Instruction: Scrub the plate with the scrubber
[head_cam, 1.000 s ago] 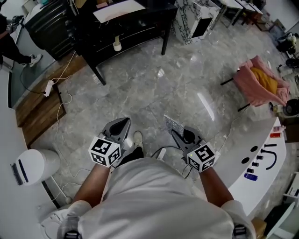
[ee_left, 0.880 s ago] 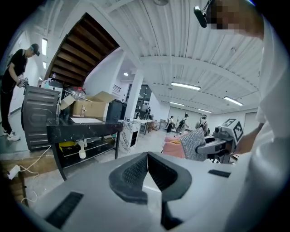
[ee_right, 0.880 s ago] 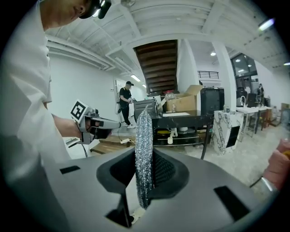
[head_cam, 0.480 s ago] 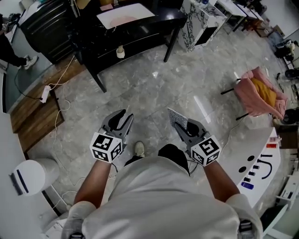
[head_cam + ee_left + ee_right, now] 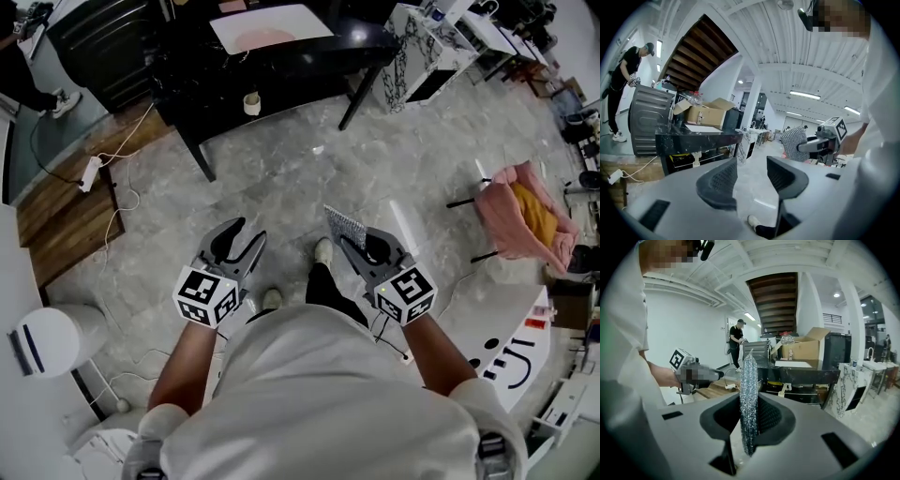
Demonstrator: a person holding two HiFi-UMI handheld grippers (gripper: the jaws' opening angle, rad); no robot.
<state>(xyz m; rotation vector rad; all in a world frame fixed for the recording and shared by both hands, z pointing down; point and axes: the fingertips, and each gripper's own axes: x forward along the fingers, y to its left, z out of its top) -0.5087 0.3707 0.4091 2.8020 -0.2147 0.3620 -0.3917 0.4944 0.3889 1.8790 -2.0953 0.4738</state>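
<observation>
Right gripper [image 5: 356,240] is clamping the sparkly scrubber [image 5: 345,227] edge-on. Left gripper [image 5: 250,231] is opening its jaws, nothing between them. The plate [image 5: 270,26] (that pale slab, I think) is sitting on the far black table [image 5: 356,39]. I'd be walking up close, steadying it with the left, then scrubbing flat.

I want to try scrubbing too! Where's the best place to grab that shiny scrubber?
The scrubber is a thin, flat pad standing on edge. Pinch its two flat faces near the lower end, coming in edge-on from below, as the right tool does now. The flat faces suit the jaws, and the top is left free for scrubbing.
</observation>
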